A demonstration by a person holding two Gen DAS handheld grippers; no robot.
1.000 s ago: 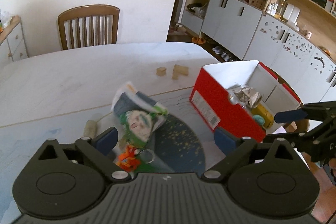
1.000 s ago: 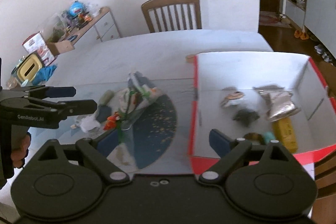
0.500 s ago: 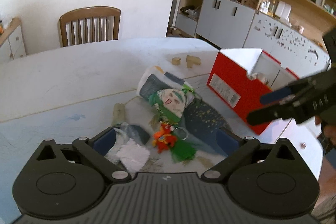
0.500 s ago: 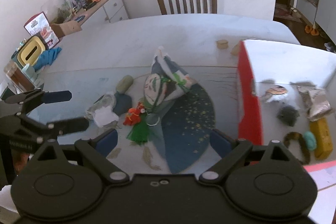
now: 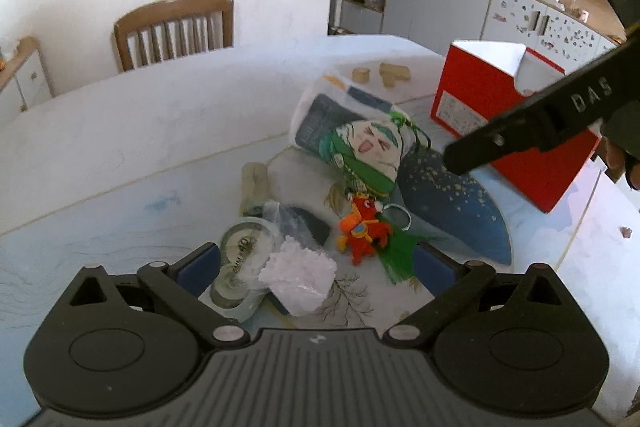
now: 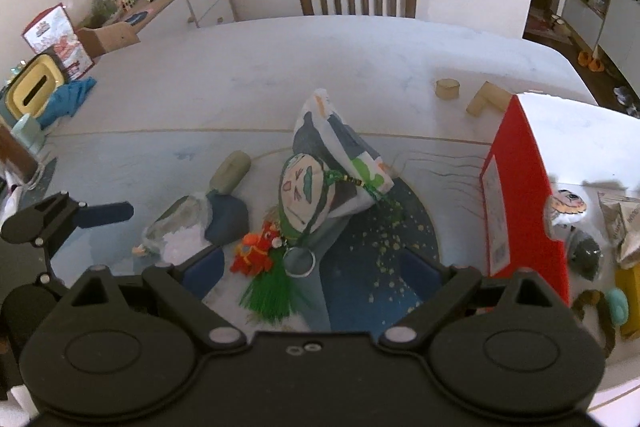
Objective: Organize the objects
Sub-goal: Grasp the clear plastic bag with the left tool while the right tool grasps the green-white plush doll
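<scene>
The left gripper hangs over a small heap on the table, its blue-padded fingers spread wide with nothing pinched. Between them, in the left wrist view, lie a white crumpled wad and a clear round lid-like piece; the wad sits nearer the middle of the gap, the clear piece just inside the left finger. An orange plush toy with a green tassel lies a little beyond the gap, toward the right finger, with a metal ring beside it.

The right gripper is also spread wide and holds nothing. In its own view the orange toy lies just inside its left finger, the tassel runs back between the two fingers, and the ring sits near the middle of the gap. A round cushion with a cartoon face lies just beyond the fingertips, leaning against a printed bag.

The red box stands to the right of the heap, apart from both pairs of fingers (a few small things already lie inside it). A grey-green cylinder rests on the table to the left of the cushion. Two wooden blocks lie farther back, near the box's far corner.
</scene>
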